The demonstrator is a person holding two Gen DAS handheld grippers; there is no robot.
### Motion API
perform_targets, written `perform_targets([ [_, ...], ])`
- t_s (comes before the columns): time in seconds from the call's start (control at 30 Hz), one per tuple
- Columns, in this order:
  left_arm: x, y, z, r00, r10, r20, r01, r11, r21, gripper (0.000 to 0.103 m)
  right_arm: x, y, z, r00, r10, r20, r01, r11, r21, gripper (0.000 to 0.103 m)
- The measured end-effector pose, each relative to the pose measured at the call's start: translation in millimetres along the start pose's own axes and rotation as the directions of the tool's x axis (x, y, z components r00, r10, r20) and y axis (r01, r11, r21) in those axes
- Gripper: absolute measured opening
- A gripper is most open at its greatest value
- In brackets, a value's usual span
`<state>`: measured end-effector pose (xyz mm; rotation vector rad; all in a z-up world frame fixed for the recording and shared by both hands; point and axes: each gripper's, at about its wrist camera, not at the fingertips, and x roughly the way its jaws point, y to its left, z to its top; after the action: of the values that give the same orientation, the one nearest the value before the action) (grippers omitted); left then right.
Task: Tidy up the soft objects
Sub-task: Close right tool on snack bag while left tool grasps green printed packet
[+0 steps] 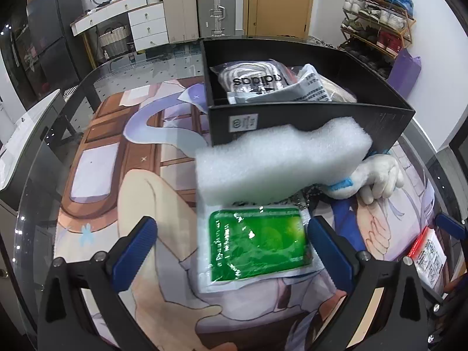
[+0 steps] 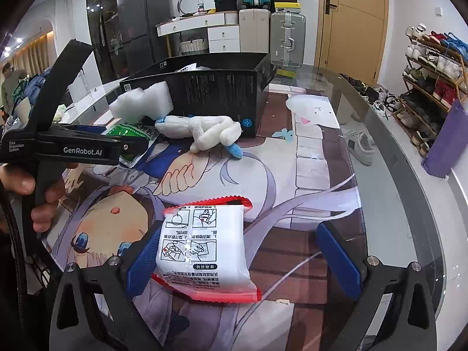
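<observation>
Two tools over the tabletop (image 2: 389,175), both spread wide. Left tool (image 1: 231,245) released, straddling green gel pack (image 1: 257,245) beneath white foam block (image 1: 278,161), near black box (image 1: 307,117). Right tool (image 2: 242,260) released, straddling red-edged white pouch (image 2: 204,248); plush toy (image 2: 204,131) beyond, beside box.

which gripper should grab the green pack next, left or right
Left. The left gripper is open with the green pack lying between its fingers, near the black box. The right gripper is open around the red-edged white pouch instead.
</observation>
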<state>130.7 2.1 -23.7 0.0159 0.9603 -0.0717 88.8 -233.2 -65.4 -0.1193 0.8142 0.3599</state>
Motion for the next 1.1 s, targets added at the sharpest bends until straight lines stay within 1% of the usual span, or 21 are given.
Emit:
perform_targets([
  [0.1,-3,-2,-1,1.0,-0.026,-0.006,0.026,1.0,0.005,0.103,-3,1,0,1.0,0.019,-0.002,-0.019,1.0,0.003,0.102],
  [0.2,0,-8,0,1.0,-0.006,-0.016,0.006,1.0,0.027,0.103,-3,4,-1,1.0,0.017,-0.002,-0.017,1.0,-0.004,0.102],
  [0.3,1,-13,2,1.0,-0.007,-0.021,0.008,0.999,0.035,0.103,-3,5,0,1.0,0.024,-0.003,-0.024,1.0,-0.008,0.102],
  [0.43,1,-10,3,1.0,-0.004,-0.016,0.004,1.0,0.025,0.103,-4,7,-2,1.0,0.021,-0.002,-0.021,1.0,-0.016,0.102],
  [0.5,-1,-7,3,1.0,-0.008,-0.009,0.008,1.0,0.029,0.099,-4,6,-2,1.0,0.022,-0.003,-0.022,1.0,-0.015,0.102],
  [0.53,-3,-6,2,1.0,-0.01,-0.001,0.01,0.999,0.032,0.092,-4,7,-1,1.0,0.021,-0.002,-0.021,1.0,-0.016,0.102],
  [0.57,-5,-4,1,1.0,-0.012,0.006,0.012,0.999,0.035,0.082,-3,7,-1,1.0,0.019,-0.002,-0.019,1.0,-0.015,0.102],
  [0.6,-8,-2,0,1.0,-0.018,0.017,0.017,0.999,0.042,0.076,-3,8,-1,1.0,0.017,0.0,-0.017,1.0,-0.016,0.102],
  [0.63,-10,-2,-1,1.0,-0.019,0.024,0.018,0.999,0.047,0.067,-3,8,-1,1.0,0.016,0.0,-0.016,1.0,-0.017,0.102],
  [0.73,-15,-1,-4,0.999,-0.028,0.036,0.025,0.997,0.075,0.052,-3,10,-2,1.0,0.016,0.002,-0.016,1.0,-0.022,0.102],
  [0.77,-17,-2,-6,0.999,-0.03,0.039,0.026,0.996,0.083,0.051,-4,10,-3,1.0,0.016,0.003,-0.016,1.0,-0.024,0.101],
  [0.87,-24,-1,-15,0.998,-0.048,0.043,0.044,0.995,0.092,0.049,-5,12,-2,1.0,0.02,0.01,-0.019,0.999,-0.035,0.091],
  [1.03,-37,-1,-32,0.997,-0.067,0.042,0.062,0.992,0.109,0.048,-8,18,-2,0.999,0.029,0.014,-0.029,0.998,-0.049,0.08],
  [1.07,-39,-1,-34,0.997,-0.069,0.042,0.064,0.992,0.109,0.048,-9,19,-2,0.999,0.034,0.015,-0.034,0.998,-0.052,0.075],
  [1.1,-41,-1,-38,0.996,-0.073,0.043,0.068,0.992,0.109,0.048,-10,19,-2,0.999,0.037,0.016,-0.036,0.998,-0.054,0.073],
])
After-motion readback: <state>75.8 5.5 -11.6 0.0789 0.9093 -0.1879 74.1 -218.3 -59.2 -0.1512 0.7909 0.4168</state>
